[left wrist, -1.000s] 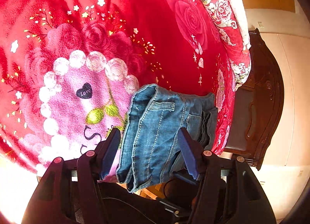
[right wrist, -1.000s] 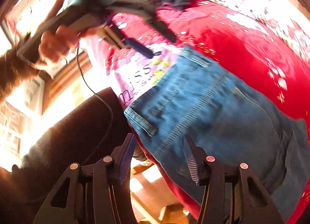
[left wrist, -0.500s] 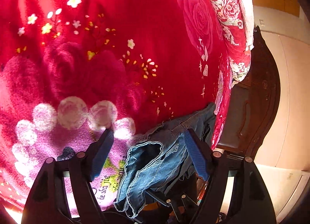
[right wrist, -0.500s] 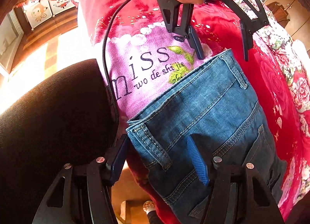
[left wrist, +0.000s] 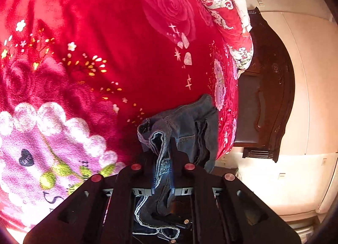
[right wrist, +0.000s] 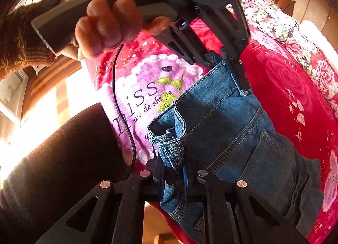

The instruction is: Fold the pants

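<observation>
Left gripper (left wrist: 163, 155): its fingers are now pinching a bunched fold of denim at the waistband, where a second ago they were standing wide apart over the cloth; seen from the other camera, it is biting the far corner of the waistband (right wrist: 229, 62).

Right gripper (right wrist: 176, 172): its jaws are closing right now, and the near corner of the waistband is crumpling up between the fingers (half a second back the denim was lying flat between spread fingers).

Pants (right wrist: 238, 138): the blue jeans are lying on the red floral blanket (left wrist: 126, 54) of the bed, near its edge, the waistband end toward the person and the legs trailing off toward the far side; the pocket side is facing up.

Hand (right wrist: 105, 26): the person's hand, with a brown knitted sleeve behind it, is wrapping around the left tool's handle, a black cable hanging down from it.

What has changed: both ends of the waistband are going from loose to held, almost at the same beat.

What it means: I am reading this as the grab that starts a fold; with two corners secured, the pair looks ready to be lifted or swung over.

Watch for: the bunched cloth slipping unevenly (the near corner is looking thick and rumpled), which could skew the fold.
</observation>
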Tool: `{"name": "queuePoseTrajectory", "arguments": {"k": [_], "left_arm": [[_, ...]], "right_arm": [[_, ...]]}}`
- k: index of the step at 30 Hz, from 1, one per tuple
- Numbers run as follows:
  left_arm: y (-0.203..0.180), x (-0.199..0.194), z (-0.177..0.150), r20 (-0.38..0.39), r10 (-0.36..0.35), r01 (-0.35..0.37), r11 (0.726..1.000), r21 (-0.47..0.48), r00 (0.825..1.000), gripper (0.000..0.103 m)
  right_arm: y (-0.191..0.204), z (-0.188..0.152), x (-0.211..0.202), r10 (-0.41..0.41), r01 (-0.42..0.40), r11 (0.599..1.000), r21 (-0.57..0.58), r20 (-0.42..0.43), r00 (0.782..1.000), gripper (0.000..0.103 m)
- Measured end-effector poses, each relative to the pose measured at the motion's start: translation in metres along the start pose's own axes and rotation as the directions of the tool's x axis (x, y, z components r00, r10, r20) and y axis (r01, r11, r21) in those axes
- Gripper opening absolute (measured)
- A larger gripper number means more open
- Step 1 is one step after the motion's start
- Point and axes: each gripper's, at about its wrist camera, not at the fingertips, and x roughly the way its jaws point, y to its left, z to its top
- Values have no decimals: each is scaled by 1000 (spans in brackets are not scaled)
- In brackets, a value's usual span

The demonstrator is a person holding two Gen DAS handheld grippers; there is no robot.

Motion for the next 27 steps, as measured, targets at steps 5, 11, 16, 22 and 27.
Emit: {"name": "queuePoseTrajectory", "arguments": {"k": [5, 11, 16, 22, 27], "left_arm": [[-57, 19, 6, -5, -27, 27, 998, 61, 1000, 7], [-149, 103, 19, -98, 19, -1, 982, 188, 995, 8], [-212, 213, 24, -224, 39, 16, 971, 238, 974, 8], [-254, 324, 7, -268, 311, -205, 911, 359, 912, 18], [-270, 306, 13, -289, 235, -133, 934, 332, 928, 24]], "right_arm": [[-40, -10, -52, 16, -33, 988, 153, 114, 993, 11], [-124, -67, -122, -48, -54, 900, 433, 221, 974, 11], [-188, -149, -163, -157, -30, 745, 666, 219, 963, 11], [-254, -264, -151, -125, -113, 400, 910, 176, 976, 13], [-266, -308, -128, -31, -205, 208, 956, 216, 976, 23]]}}
